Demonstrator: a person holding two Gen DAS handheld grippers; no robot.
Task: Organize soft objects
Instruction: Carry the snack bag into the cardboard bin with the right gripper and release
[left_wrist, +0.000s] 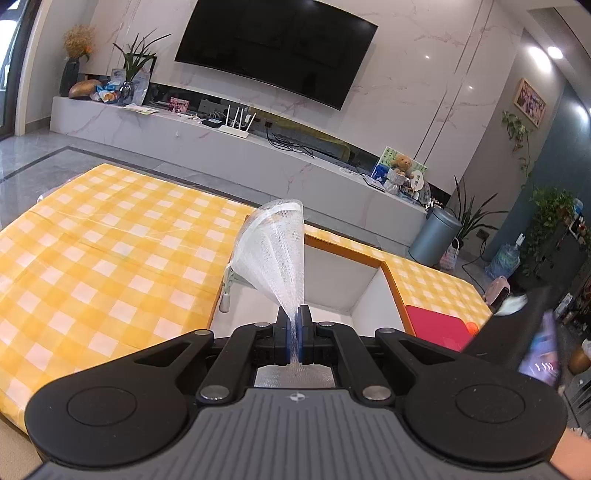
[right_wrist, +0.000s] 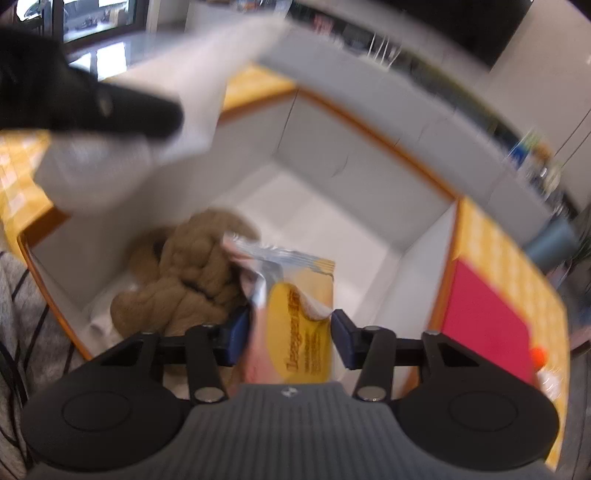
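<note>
covering the table, a yellow checked cloth (left_wrist: 110, 236); left jaws clamp white mesh (left_wrist: 275, 243), right jaws released around a packet (right_wrist: 295, 314).

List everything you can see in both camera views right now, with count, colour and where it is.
Mesh cloth: one, white, pinched in the left gripper.
Snack packet: one, yellow and pink, between the right gripper's fingers over the box.
Plush toy: one, brown, inside the box.
Box: one, white with orange rim, on the table.
Tablecloth: one, yellow check.
Mat: one, red, right of the box.
Television: one, black, on the wall.
Left gripper: shut on cloth.
Right gripper: open.
</note>
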